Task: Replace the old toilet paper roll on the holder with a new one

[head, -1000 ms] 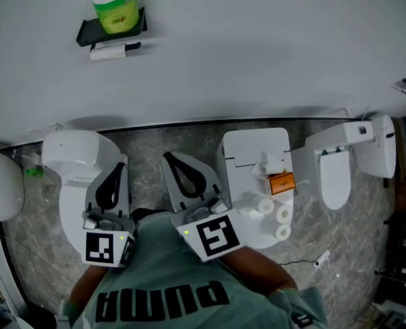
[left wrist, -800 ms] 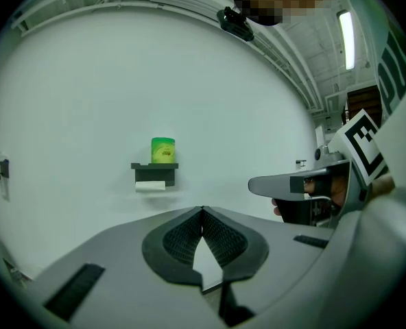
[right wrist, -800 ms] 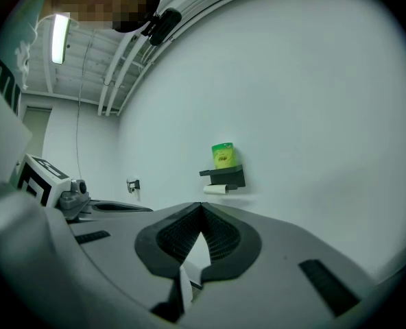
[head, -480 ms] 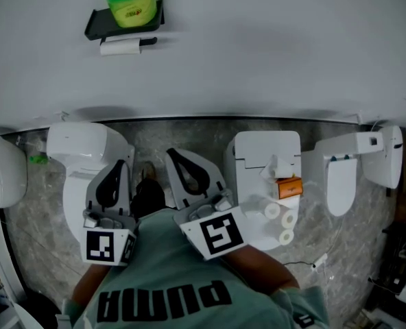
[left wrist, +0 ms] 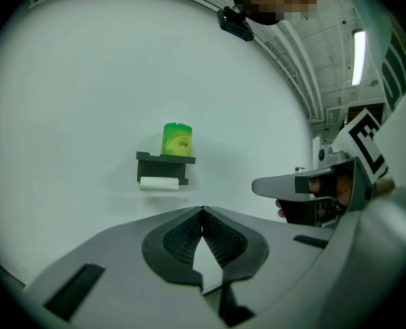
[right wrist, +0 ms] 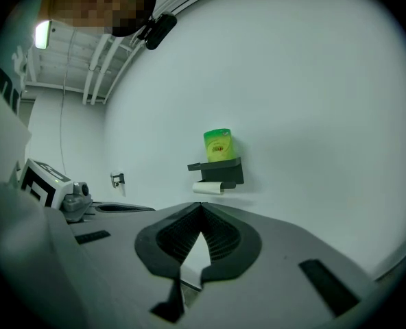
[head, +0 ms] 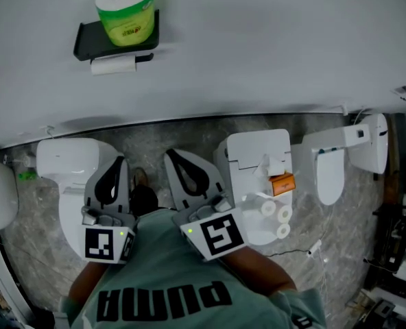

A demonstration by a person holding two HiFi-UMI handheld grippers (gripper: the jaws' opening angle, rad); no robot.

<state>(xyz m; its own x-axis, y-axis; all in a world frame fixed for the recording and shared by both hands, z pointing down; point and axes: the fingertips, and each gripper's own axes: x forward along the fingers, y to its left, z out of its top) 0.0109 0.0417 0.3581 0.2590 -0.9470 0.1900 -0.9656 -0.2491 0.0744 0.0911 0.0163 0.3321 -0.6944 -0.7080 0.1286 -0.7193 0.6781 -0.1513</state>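
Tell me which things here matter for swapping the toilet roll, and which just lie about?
For the job: black holder, thin white roll under it, green-wrapped roll on top, three white rolls.
Lying about: orange box, toilets.

White wall [head: 271,40]; grey marbled floor [head: 148,146]; white toilets [head: 258,149] in row.

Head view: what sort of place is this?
Probably a toilet showroom or test bay, not a home bathroom: several toilets stand side by side along a white wall, a black toilet paper holder is mounted on it with a green-wrapped roll on top, and spare rolls lie on one toilet.
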